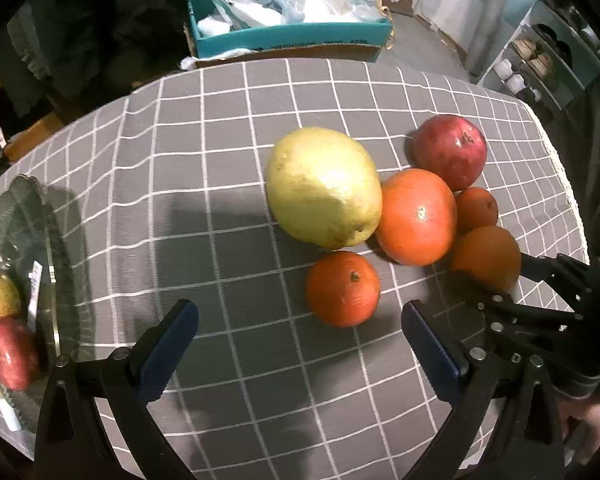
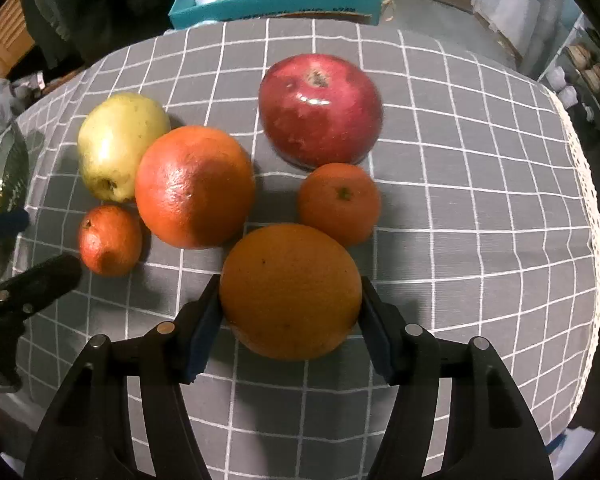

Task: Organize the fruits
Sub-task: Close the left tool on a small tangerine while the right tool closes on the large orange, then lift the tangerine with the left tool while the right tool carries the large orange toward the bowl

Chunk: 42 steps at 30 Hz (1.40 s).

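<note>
My right gripper [image 2: 290, 316] has both pads against the sides of the pale orange [image 2: 290, 292], low centre of the right wrist view, clamped on it while it sits on the checked cloth [image 2: 480, 240]. My left gripper [image 1: 300, 336] hangs with fingers wide apart and nothing between them, the small tangerine [image 1: 343, 288] just above its right finger. So I'm at the pickup. Next I reckon a straight lift, clear of the big orange [image 2: 195, 187] and the red fruit [image 2: 320, 110], then across to the glass dish [image 1: 40, 216] at far left, which already holds two fruits.
</note>
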Each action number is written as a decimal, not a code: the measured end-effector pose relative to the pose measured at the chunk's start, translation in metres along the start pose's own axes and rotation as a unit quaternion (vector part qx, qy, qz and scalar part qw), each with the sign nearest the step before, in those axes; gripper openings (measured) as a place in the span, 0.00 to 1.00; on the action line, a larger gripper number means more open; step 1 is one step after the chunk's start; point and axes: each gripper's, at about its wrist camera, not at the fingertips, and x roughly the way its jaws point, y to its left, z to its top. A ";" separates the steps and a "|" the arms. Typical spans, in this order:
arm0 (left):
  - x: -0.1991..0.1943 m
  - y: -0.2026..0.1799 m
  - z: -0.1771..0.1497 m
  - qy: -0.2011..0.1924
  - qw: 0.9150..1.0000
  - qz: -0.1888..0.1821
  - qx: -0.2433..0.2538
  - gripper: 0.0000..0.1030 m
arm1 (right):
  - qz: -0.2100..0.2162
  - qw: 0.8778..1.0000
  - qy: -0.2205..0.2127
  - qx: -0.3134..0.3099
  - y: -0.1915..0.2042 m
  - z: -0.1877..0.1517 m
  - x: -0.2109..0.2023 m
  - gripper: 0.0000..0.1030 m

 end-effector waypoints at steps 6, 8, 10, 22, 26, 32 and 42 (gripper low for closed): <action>0.012 -0.007 0.006 0.007 1.000 -0.004 0.001 0.99 | -0.001 1.000 -0.015 0.011 -0.011 0.001 -0.013 0.62; 0.016 -0.008 0.008 0.009 1.000 -0.008 -0.001 0.98 | -0.001 1.000 -0.020 0.016 -0.016 0.005 -0.017 0.62; 0.021 -0.010 0.008 0.014 1.000 -0.010 -0.002 0.92 | -0.002 0.999 -0.024 0.021 -0.020 0.005 -0.019 0.62; 0.035 -0.021 0.008 0.034 0.999 -0.016 0.016 0.49 | 0.002 0.999 -0.034 0.026 -0.017 0.013 -0.021 0.62; 0.035 -0.022 0.004 0.031 0.999 -0.021 0.020 0.44 | 0.000 0.999 -0.036 0.021 -0.013 0.014 -0.020 0.62; 0.023 -0.020 0.002 0.012 0.999 -0.014 0.032 0.43 | -0.003 0.999 -0.045 0.016 -0.008 0.015 -0.023 0.62; -0.019 -0.010 0.003 -0.029 0.999 -0.021 0.016 0.43 | 0.001 0.997 -0.076 0.006 0.001 0.017 -0.046 0.62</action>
